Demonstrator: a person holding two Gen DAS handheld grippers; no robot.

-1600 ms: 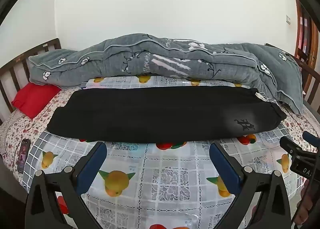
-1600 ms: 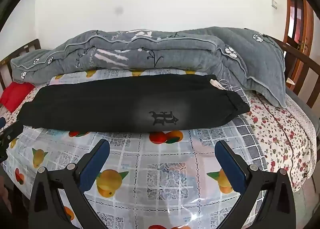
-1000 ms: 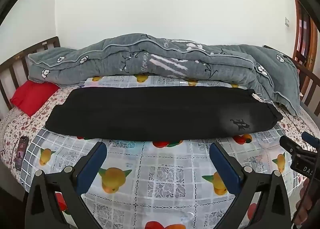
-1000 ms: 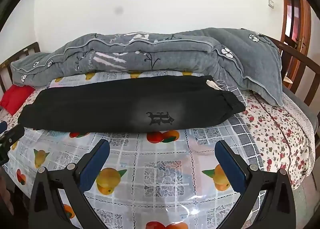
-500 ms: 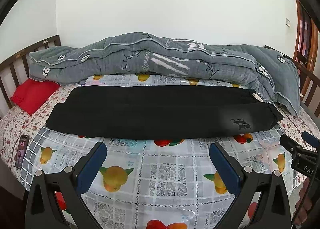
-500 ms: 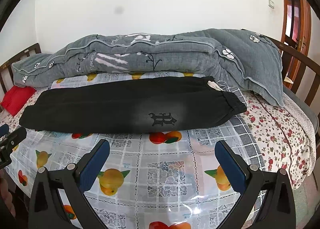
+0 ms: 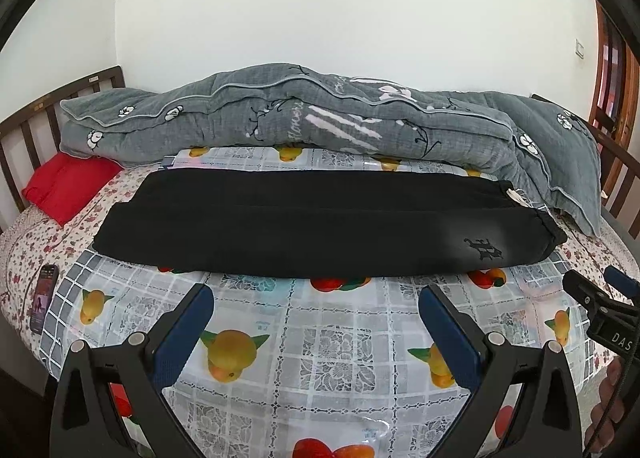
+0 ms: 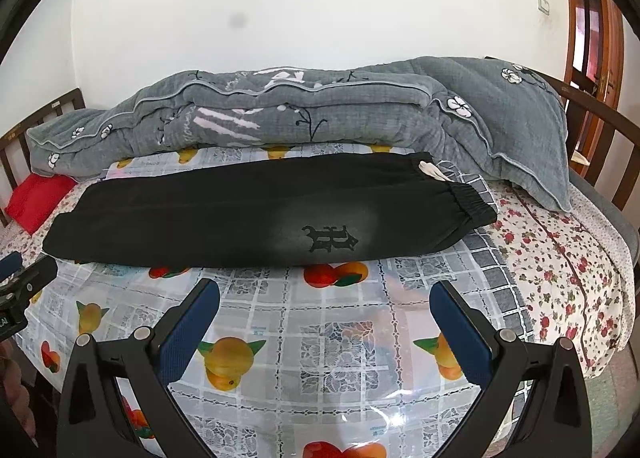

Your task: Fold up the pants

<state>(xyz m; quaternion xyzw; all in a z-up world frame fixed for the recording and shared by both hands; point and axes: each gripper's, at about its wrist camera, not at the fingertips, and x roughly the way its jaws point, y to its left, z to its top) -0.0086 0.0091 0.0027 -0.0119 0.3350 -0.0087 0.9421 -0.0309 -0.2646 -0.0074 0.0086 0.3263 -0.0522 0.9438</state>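
Observation:
Black pants (image 7: 320,222) (image 8: 256,214) lie flat across the bed, one leg laid over the other, elastic waistband (image 8: 472,198) to the right and leg ends to the left. A dark emblem (image 8: 330,238) sits on a faded patch near the waist. My left gripper (image 7: 316,298) is open, hovering above the fruit-print sheet short of the pants' near edge. My right gripper (image 8: 326,294) is open too, facing the emblem, holding nothing. Each gripper shows at the edge of the other's view, the right gripper (image 7: 600,306) and the left gripper (image 8: 20,278).
A rolled grey floral quilt (image 7: 320,126) lies along the wall behind the pants. A red pillow (image 7: 66,184) sits at the left by the wooden headboard (image 7: 24,126). A phone (image 7: 43,296) rests on the bed's left edge. A wooden door (image 8: 596,38) stands far right.
Both views shift only slightly, rising a little. The pants lie unmoved and both grippers stay open.

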